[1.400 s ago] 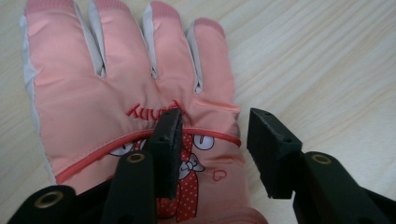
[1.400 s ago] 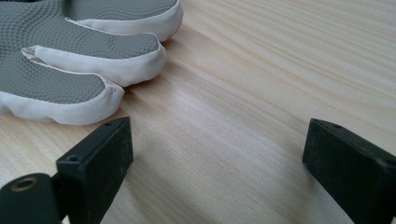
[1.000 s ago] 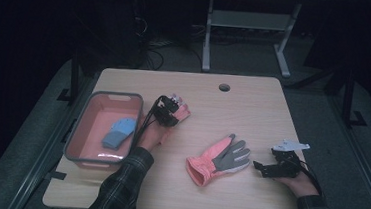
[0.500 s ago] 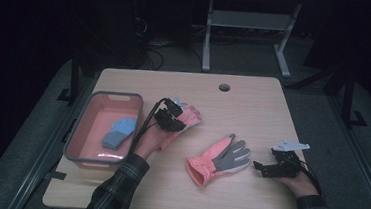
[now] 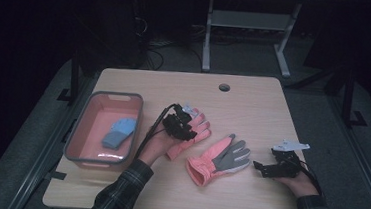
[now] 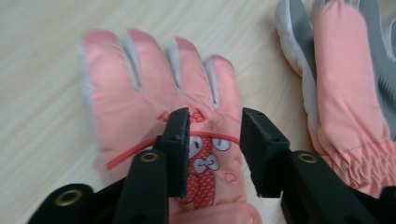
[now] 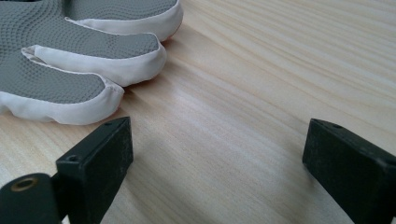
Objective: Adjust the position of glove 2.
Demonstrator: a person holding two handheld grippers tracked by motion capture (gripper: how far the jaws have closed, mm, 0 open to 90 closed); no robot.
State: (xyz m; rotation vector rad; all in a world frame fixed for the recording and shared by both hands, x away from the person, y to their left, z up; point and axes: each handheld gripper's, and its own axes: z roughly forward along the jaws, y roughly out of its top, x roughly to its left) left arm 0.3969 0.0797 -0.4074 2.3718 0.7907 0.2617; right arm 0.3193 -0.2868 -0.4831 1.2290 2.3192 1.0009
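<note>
We read this as a lab: dark room, bare wooden table, cable tangle at 11 o'clock, metal stand at 12.

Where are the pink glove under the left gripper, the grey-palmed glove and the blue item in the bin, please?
Pink glove (image 6: pixel 154 88): left gripper view, back of its fingers.
Grey-palmed glove (image 5: pixel 227 159): high view, grey palm.
Blue item (image 5: pixel 120 131): high view, its middle, inside the bin.

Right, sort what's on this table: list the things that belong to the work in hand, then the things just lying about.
In the work:
- pink glove lying back up under the left gripper, whose jaws have just been opening and stand apart over it
- second glove, grey palm up
- right gripper, jaws wide, resting near it

Lying about:
- pink bin
- blue item inside it
- table
</note>
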